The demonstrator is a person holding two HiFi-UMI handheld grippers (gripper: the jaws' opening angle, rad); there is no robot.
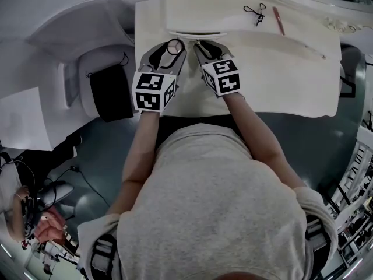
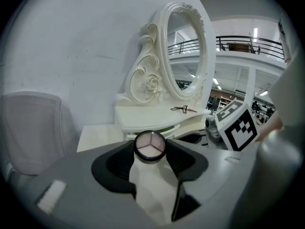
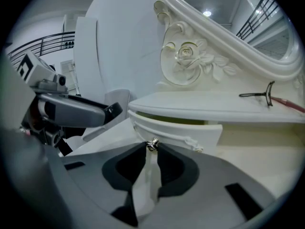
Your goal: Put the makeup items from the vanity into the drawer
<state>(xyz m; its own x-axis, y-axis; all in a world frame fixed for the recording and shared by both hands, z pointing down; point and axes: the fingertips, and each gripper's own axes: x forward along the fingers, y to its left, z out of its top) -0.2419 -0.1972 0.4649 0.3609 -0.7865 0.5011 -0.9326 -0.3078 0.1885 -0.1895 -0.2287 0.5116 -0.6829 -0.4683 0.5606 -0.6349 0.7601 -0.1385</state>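
Observation:
A round compact [image 2: 150, 146] with a three-part pale pan sits clamped between the tips of my left gripper [image 2: 150, 152], just in front of the vanity's small drawer [image 3: 177, 127]. My right gripper [image 3: 152, 148] is shut on the drawer's silver knob [image 3: 152, 144], and the drawer stands pulled out a little, with a gap showing under the shelf. In the head view both grippers [image 1: 173, 50] [image 1: 206, 45] are side by side at the drawer front. A black eyelash curler [image 1: 256, 11] and a red pencil [image 1: 279, 20] lie on the upper shelf to the right.
The white vanity top [image 1: 280, 80] stretches to the right of the grippers. An ornate oval mirror [image 2: 183, 51] rises behind the shelf. A white chair [image 1: 87, 31] and a black bag [image 1: 111, 92] stand to the left of the vanity.

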